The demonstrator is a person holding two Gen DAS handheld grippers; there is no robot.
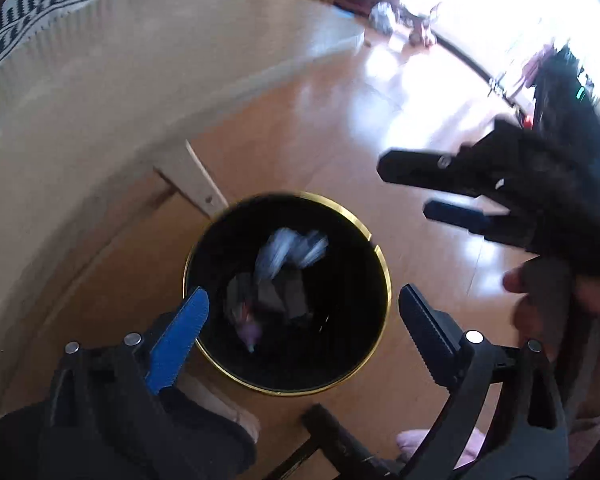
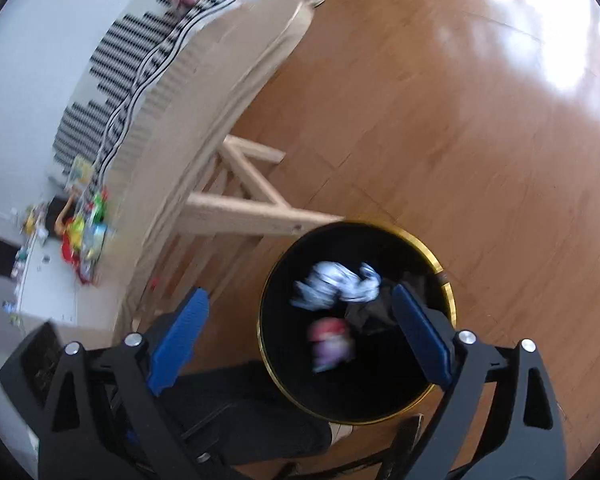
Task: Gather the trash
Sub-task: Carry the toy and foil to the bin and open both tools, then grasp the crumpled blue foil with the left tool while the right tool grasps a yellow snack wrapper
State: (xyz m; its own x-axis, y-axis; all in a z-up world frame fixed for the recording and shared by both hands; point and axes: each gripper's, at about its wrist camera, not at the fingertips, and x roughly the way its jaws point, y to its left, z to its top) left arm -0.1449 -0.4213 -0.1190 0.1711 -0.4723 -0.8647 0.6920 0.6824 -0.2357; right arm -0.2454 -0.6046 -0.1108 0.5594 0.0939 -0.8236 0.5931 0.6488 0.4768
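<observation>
Trash (image 2: 336, 282), a blurred white crumpled wad, lies inside the black gold-rimmed bin (image 2: 448, 280) on the floor beside the tabletop (image 2: 220, 80). Left tool (image 1: 302, 312) hangs spread wide and empty above the bin; right tool (image 2: 300, 316) likewise gapes empty over the wad.

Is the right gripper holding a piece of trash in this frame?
No: the right gripper is open with nothing between its fingers, and the crumpled white paper lies inside the bin below.

Glossy wooden floor (image 2: 440, 128) beside a pale wooden table (image 2: 236, 56).
</observation>
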